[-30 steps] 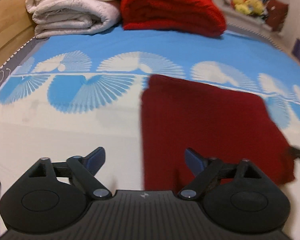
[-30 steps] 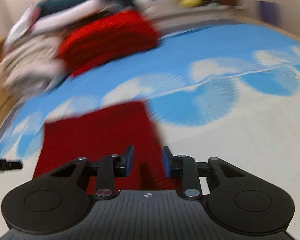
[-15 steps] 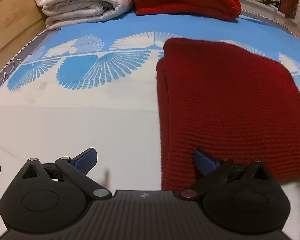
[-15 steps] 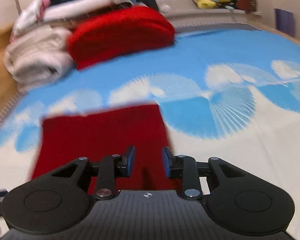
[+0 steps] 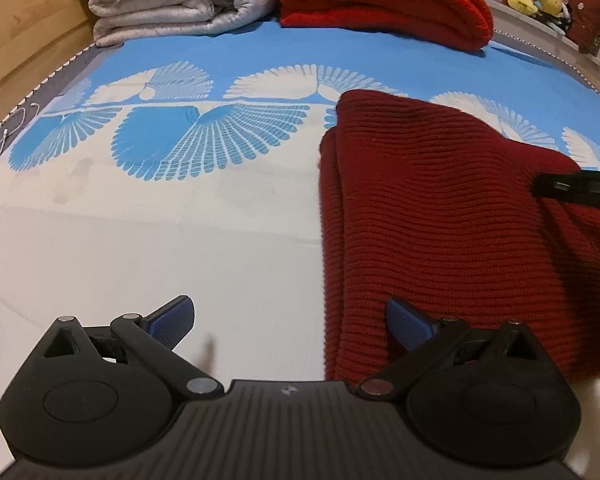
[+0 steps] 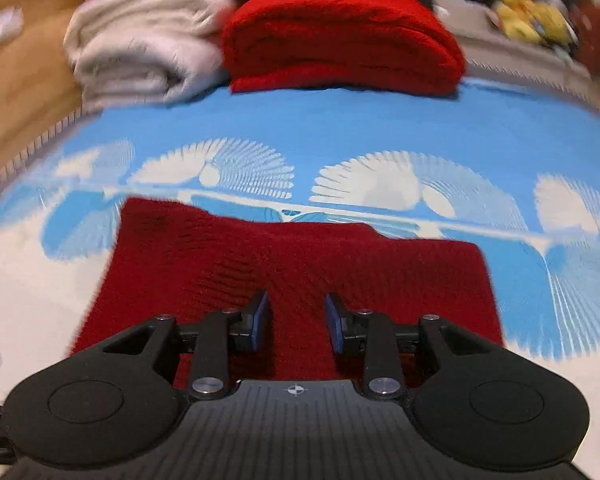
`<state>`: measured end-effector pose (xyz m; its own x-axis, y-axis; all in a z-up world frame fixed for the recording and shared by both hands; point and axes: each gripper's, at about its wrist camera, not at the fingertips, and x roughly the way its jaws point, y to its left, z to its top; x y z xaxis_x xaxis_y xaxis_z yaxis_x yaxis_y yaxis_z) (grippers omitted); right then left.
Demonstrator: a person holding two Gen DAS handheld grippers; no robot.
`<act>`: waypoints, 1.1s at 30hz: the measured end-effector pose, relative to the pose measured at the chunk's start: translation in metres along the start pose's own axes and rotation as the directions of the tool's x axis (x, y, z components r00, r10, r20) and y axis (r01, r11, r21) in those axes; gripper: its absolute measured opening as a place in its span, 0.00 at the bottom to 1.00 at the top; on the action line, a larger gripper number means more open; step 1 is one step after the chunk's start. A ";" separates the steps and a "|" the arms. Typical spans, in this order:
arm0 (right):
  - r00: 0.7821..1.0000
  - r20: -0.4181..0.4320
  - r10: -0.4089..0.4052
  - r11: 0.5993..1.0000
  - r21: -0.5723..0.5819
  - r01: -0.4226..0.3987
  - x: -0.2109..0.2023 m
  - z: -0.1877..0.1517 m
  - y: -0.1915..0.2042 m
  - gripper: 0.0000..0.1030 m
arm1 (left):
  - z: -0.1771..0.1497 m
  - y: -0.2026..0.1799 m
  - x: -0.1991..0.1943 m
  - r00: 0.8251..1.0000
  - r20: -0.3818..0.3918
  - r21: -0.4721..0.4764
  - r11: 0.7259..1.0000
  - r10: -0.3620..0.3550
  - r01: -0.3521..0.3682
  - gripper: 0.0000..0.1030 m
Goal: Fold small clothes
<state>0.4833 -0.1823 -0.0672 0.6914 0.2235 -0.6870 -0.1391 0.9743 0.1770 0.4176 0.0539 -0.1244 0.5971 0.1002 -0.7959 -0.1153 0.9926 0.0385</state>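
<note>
Garment: dark red knit [image 5: 452, 216], folded, flat mid-bed.
Left gripper [image 5: 290, 326]: jaws spread wide, straddling its near-left edge, empty.
Right gripper [image 6: 297, 322]: jaws partly apart, empty, above the knit.

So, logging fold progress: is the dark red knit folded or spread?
Folded: the dark red knit shows doubled layers along its left edge, lying compact on the bedspread.

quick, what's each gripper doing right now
Left gripper: open wide, holding nothing, at the near edge of the dark red knit.
Right gripper: part open, nothing gripped, over the knit.
</note>
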 end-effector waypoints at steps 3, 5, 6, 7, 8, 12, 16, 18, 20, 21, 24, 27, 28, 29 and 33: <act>1.000 -0.005 -0.021 0.992 0.122 0.021 -0.050 -0.023 -0.016 0.50 | -0.005 -0.006 -0.014 0.999 0.028 0.037 0.999 -0.024 0.023 1.00; 0.999 0.005 -0.044 0.985 0.164 0.043 -0.087 -0.051 -0.018 0.62 | -0.012 -0.010 -0.028 0.998 0.051 0.063 0.997 -0.044 0.041 1.00; 0.998 0.022 -0.052 0.987 0.156 0.048 -0.103 -0.065 -0.016 0.66 | -0.017 -0.012 -0.037 0.996 0.065 0.074 0.996 -0.056 0.051 1.00; 0.997 0.045 -0.067 0.988 0.139 0.060 -0.117 -0.079 -0.011 0.75 | -0.023 -0.014 -0.046 0.995 0.078 0.082 0.995 -0.064 0.058 1.00; 0.993 0.078 -0.090 0.990 0.117 0.080 -0.133 -0.096 -0.006 0.82 | -0.030 -0.016 -0.057 0.993 0.091 0.087 0.994 -0.075 0.067 1.00; 0.975 0.156 -0.161 0.987 0.048 0.156 -0.169 -0.157 0.013 0.89 | -0.065 -0.026 -0.100 0.986 0.103 0.125 0.985 -0.131 0.117 1.00; 0.954 0.158 -0.253 0.965 0.112 0.237 -0.185 -0.201 0.022 0.93 | -0.123 -0.023 -0.125 0.985 0.126 0.150 0.984 -0.116 0.096 1.00; 0.953 0.162 -0.255 0.965 0.106 0.240 -0.190 -0.217 0.030 0.94 | -0.147 -0.020 -0.126 0.989 0.103 0.145 0.985 -0.106 0.090 1.00; 0.945 0.172 -0.277 0.960 0.091 0.264 -0.194 -0.229 0.037 0.94 | -0.163 -0.019 -0.127 0.993 0.086 0.144 0.987 -0.085 0.072 1.00; 0.942 0.179 -0.283 0.959 0.083 0.273 -0.195 -0.234 0.040 0.95 | -0.169 -0.020 -0.128 0.993 0.089 0.146 0.987 -0.077 0.063 1.00; 0.941 0.184 -0.283 0.959 0.039 0.281 -0.197 -0.239 0.045 0.98 | -0.179 -0.022 -0.132 0.990 0.132 0.162 0.987 -0.041 0.019 1.00; 0.945 0.181 -0.273 0.962 0.031 0.272 -0.195 -0.241 0.043 0.99 | -0.183 -0.020 -0.129 0.984 0.175 0.179 0.984 -0.027 -0.005 1.00; 0.950 0.165 -0.265 0.964 0.028 0.264 -0.192 -0.241 0.043 0.99 | -0.182 -0.019 -0.125 0.985 0.169 0.179 0.984 -0.029 -0.001 1.00; 0.956 0.140 -0.256 0.967 0.025 0.255 -0.187 -0.239 0.042 0.99 | -0.180 -0.018 -0.119 0.989 0.145 0.174 0.985 -0.032 0.007 1.00; 0.964 0.104 -0.246 0.969 0.002 0.247 -0.176 -0.238 0.048 0.99 | -0.170 -0.015 -0.100 0.996 0.064 0.146 0.988 -0.063 0.054 1.00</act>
<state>0.1865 -0.1689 -0.1055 0.7744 -0.0266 -0.6322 0.0372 0.9993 0.0035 0.2249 0.0175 -0.1481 0.6528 0.0412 -0.7564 0.0341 0.9959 0.0837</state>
